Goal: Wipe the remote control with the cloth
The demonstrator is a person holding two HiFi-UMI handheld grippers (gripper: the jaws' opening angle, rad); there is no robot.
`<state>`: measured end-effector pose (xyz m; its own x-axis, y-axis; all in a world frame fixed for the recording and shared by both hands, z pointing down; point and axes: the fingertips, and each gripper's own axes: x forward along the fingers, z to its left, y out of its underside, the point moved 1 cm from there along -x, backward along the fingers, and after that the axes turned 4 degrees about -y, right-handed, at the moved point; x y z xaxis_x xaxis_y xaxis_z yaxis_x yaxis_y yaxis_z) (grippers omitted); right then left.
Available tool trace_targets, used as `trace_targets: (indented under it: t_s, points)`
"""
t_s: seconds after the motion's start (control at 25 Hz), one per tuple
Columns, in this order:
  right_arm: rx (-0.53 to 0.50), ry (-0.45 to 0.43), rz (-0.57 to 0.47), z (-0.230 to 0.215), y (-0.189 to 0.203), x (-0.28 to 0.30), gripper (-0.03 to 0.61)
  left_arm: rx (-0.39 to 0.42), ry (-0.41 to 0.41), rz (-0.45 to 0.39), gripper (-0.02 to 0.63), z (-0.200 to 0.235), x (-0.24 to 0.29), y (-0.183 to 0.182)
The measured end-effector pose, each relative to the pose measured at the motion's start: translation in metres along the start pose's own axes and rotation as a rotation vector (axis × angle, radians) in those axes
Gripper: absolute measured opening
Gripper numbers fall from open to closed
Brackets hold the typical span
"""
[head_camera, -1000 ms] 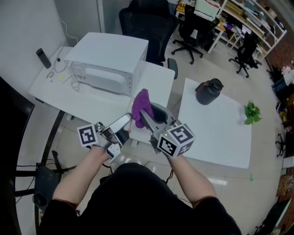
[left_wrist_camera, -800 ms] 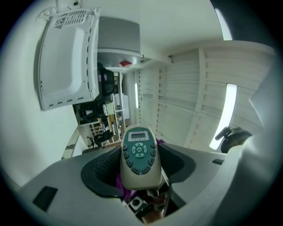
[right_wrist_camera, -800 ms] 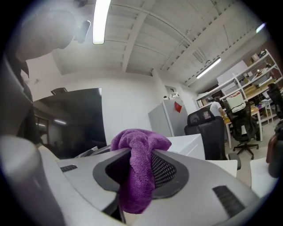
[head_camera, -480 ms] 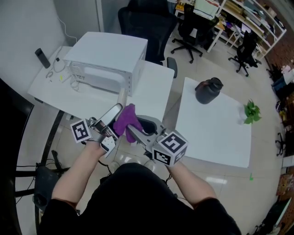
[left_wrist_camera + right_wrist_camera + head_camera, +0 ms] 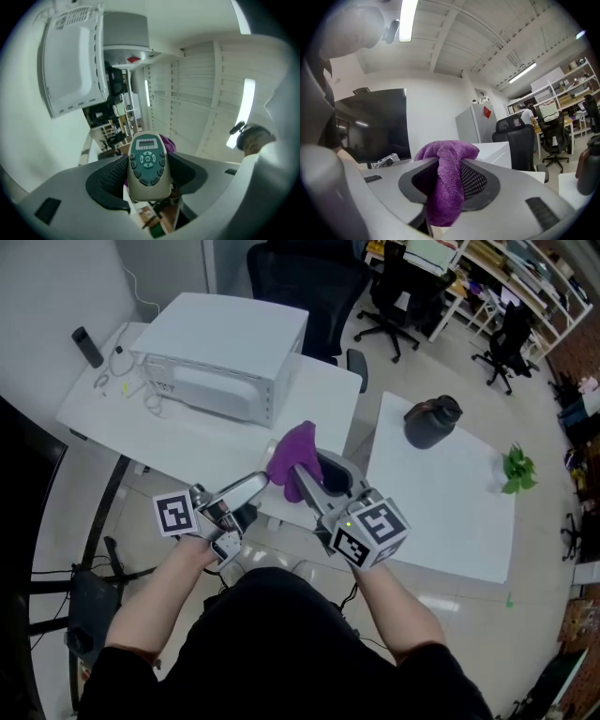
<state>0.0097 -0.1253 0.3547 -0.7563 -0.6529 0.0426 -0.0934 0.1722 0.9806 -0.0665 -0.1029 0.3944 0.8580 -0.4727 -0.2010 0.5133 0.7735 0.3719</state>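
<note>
Your left gripper pinches the remote, long axis pointing away; the cloth, clamped in your right gripper, sits just right of its far tip.

Nothing readable here tbh; the remote control has a little screen, but whatever's on it is too blurry to read. The square markers are only black-and-white patterns; no letters or numbers.

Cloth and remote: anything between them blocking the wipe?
Nothing visible. The right gripper holds the cloth and the left gripper holds the remote; the cloth sits right at the remote's far end.
</note>
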Motion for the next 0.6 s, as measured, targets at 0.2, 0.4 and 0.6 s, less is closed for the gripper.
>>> trace_targets:
  t_s: [0.2, 0.4, 0.6]
  points:
    - [-0.102, 0.115, 0.103, -0.014, 0.023, -0.02, 0.135, 0.545, -0.542, 0.096, 0.256, 0.086, -0.028, -0.015]
    - [-0.127, 0.175, 0.245, -0.019, 0.063, -0.031, 0.135, 0.757, -0.939, 0.226, 0.256, 0.185, -0.061, -0.015]
    - [-0.114, 0.194, 0.338, -0.021, 0.096, -0.037, 0.135, 0.783, -1.082, 0.313, 0.256, 0.256, -0.066, -0.003]
